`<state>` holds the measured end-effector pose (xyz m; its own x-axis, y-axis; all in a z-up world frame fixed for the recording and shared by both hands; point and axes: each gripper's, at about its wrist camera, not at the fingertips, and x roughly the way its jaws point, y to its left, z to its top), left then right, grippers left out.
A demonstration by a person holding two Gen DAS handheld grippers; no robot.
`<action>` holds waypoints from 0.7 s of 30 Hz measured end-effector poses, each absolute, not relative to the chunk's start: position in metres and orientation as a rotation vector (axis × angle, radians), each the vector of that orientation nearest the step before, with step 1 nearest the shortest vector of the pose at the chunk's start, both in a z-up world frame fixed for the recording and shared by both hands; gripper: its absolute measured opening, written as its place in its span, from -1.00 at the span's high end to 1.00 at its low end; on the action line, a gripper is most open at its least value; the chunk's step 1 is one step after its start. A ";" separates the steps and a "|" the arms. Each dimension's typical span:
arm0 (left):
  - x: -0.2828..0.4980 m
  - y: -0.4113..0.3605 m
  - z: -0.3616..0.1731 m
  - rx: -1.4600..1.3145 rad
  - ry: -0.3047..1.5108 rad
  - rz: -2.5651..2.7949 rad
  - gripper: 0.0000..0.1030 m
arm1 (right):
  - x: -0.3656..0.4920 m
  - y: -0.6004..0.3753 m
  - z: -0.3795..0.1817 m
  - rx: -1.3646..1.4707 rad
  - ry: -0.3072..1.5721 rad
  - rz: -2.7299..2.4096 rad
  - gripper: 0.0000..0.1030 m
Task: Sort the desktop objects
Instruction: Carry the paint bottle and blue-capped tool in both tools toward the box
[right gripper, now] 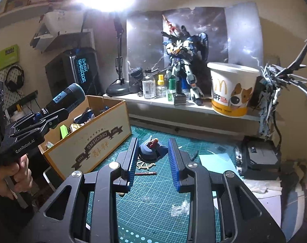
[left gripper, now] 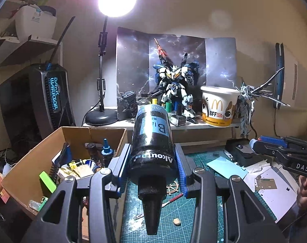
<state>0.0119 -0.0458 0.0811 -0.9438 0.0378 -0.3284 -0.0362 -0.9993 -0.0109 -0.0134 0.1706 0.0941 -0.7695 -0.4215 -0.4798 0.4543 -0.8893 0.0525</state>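
Your left gripper (left gripper: 152, 162) pointed slightly downward beside the cardboard box (left gripper: 31, 162), pinching a black bottle (left gripper: 152, 141), nozzle toward you. Your right gripper (right gripper: 153, 162) hovered spread, empty, above the cutting mat (right gripper: 153, 202).

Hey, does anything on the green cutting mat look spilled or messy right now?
Yes. A patch of whitish crumbs or powder lies scattered on the green cutting mat near the right gripper, and a red stick lies loose ahead of it. What the powder is cannot be told.

cardboard box (right gripper: 88, 141) left of cutting mat (right gripper: 153, 198)
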 end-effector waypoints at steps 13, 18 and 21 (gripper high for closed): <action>0.021 -0.074 0.082 -0.546 -0.024 3.153 0.22 | -0.025 0.135 0.093 0.665 0.123 -2.497 0.47; 0.026 -0.087 0.083 -0.559 -0.033 3.197 0.22 | -0.030 0.116 0.091 0.658 0.139 -2.446 0.47; 0.031 -0.096 0.082 -0.568 -0.042 3.227 0.22 | -0.033 0.103 0.089 0.653 0.148 -2.415 0.47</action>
